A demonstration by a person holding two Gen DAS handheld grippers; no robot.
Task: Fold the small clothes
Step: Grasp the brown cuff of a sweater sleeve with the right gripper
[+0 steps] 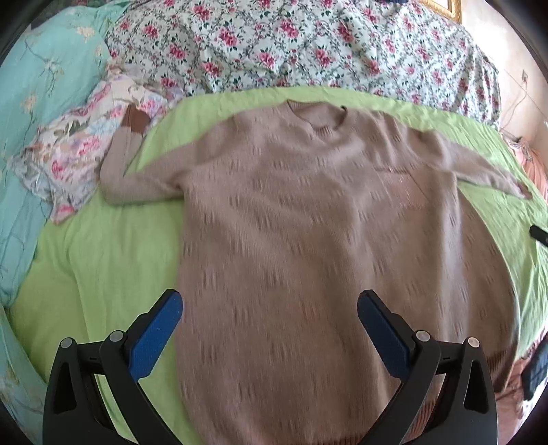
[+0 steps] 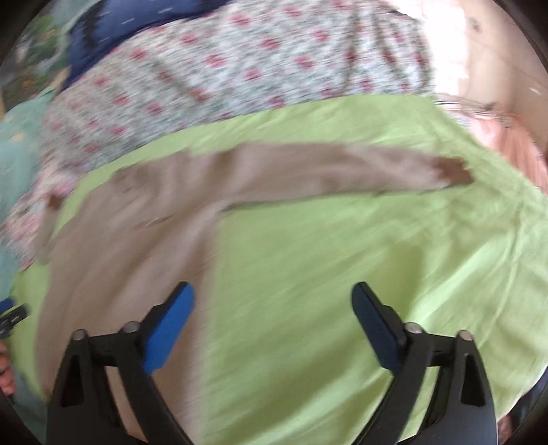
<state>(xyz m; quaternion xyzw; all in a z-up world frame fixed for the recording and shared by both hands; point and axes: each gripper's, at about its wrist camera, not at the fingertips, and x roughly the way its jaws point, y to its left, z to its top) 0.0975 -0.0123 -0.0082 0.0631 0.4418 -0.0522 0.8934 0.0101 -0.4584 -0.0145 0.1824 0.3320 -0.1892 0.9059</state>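
A daylit bedroom, with a bed dressed in mixed linens.

The bed (image 1: pixel 102 260) wears a lime-green sheet (image 1: pixel 96 274), smooth but for shallow creases. Along its far edge runs a white coverlet with pink roses (image 1: pixel 308 44); at its left edge lies turquoise bedding (image 1: pixel 44 75), and a pale floral pillow (image 1: pixel 75 154) rests between the two. Past the far right corner, a cream patterned wall (image 1: pixel 517 78) catches bright daylight, a gilt frame corner (image 1: pixel 445 7) above and peach fabric (image 1: pixel 537 171) bunched below.
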